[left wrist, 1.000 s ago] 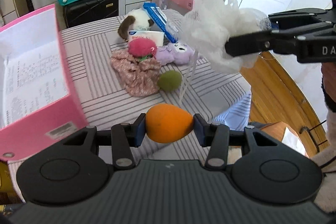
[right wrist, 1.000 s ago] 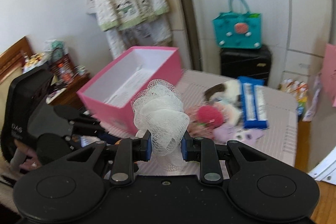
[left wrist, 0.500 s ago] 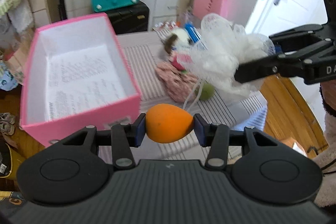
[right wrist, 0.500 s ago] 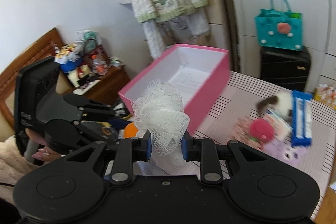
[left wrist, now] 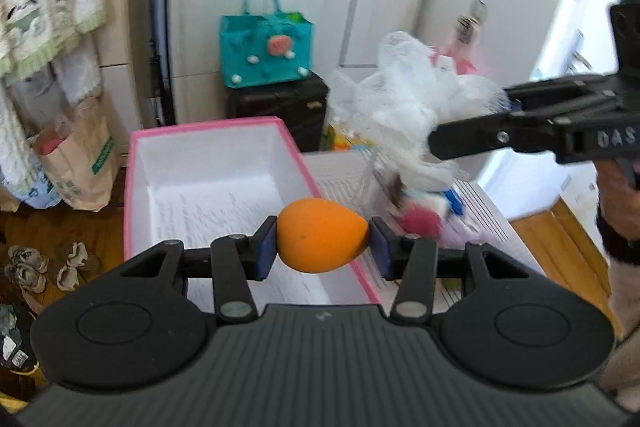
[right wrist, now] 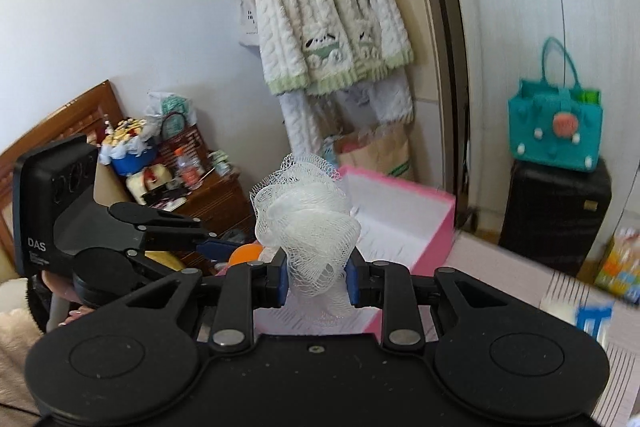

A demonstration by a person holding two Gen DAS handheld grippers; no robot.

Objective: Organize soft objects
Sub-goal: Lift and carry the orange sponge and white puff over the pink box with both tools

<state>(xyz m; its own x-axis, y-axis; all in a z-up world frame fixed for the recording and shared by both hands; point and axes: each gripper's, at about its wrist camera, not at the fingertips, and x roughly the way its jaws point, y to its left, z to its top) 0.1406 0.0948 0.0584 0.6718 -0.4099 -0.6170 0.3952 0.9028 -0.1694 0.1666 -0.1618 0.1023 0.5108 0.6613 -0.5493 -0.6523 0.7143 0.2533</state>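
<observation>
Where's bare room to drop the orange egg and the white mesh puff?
The pink box is free: only printed paper lines its floor between the white walls. It is crowded beyond the box's right wall, where the plush toys lie piled on the striped table.

The white letters "DAS" stand on the side of the black plastic right gripper [left wrist: 472, 139], which reaches in from the right, above and beyond the near jaws. The same "DAS" stands on the black housing of the left gripper [right wrist: 224, 251], left of the jaws. The print lining the pink cardboard box [left wrist: 208, 135] beyond the jaws is too small to read.
</observation>
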